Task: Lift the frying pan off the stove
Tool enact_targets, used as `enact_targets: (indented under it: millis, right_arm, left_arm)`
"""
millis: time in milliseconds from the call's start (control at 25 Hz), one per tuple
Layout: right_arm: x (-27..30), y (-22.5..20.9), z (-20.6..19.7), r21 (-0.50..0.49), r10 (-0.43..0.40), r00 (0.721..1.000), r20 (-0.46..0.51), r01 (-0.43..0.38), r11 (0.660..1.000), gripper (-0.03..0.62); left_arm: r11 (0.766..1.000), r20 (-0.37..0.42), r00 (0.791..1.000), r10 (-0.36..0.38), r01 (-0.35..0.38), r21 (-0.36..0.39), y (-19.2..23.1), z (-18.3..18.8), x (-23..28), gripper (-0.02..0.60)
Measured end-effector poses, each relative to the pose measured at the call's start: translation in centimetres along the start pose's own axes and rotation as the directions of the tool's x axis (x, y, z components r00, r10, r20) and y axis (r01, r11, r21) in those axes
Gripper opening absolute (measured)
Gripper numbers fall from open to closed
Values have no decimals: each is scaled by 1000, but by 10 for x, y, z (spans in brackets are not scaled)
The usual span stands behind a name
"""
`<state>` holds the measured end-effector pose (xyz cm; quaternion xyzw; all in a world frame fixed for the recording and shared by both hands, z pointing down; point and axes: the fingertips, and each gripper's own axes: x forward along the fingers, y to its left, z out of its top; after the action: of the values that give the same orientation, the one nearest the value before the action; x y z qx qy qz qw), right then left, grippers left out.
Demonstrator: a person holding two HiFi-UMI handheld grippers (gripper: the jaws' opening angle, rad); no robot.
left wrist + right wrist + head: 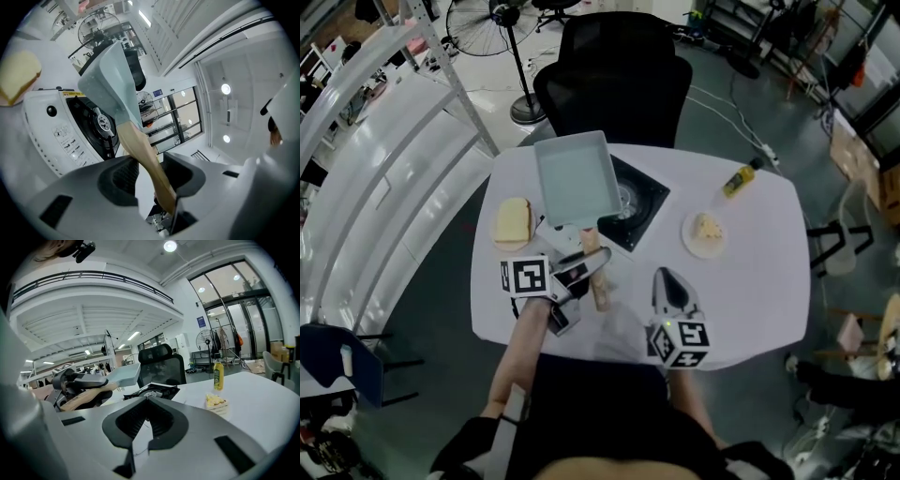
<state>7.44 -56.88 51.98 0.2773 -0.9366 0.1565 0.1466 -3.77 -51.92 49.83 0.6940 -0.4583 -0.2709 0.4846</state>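
In the head view, the frying pan (575,178), square and pale grey-blue, is held in the air over the stove (642,202), which is set near the middle of the white table (750,281) towards its far edge. The wooden handle (600,292) is clamped between the jaws of the left gripper (581,267), near the table's near-left part. The right gripper (668,281) is seen above the near edge, its jaws drawn together into a point on nothing. A slice of bread (512,222) is laid by the left edge, a plate of food (707,234) towards the right edge, and a yellow bottle (738,180) at the far right corner. An office chair (614,84) is placed beyond the far edge.

In the left gripper view, the left gripper (152,173) is seen pinching the wooden handle (140,147); the frying pan (110,79) is raised beyond it, with the stove (93,122) beneath and the slice of bread (16,75) beside it.

In the right gripper view, the right gripper (147,420) is shown with its tips meeting and only the table (262,399) seen behind them. The frying pan (123,373) is seen lifted clear of the stove (152,391), carried by the left gripper (75,380).
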Motion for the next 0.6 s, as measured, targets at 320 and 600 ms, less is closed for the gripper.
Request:
enact_targets:
  millis: [320,600]
  right_arm:
    - [6,33,0,-33,48,999,-15,-49,998,6]
    - [11,81,1,-62,111,993,-25,-113,992,6]
  left_arm:
    - [1000,75,997,17,-17,3,-5,7,-46,160]
    - [998,144,988,59,-61,10,-6,10,-102,160]
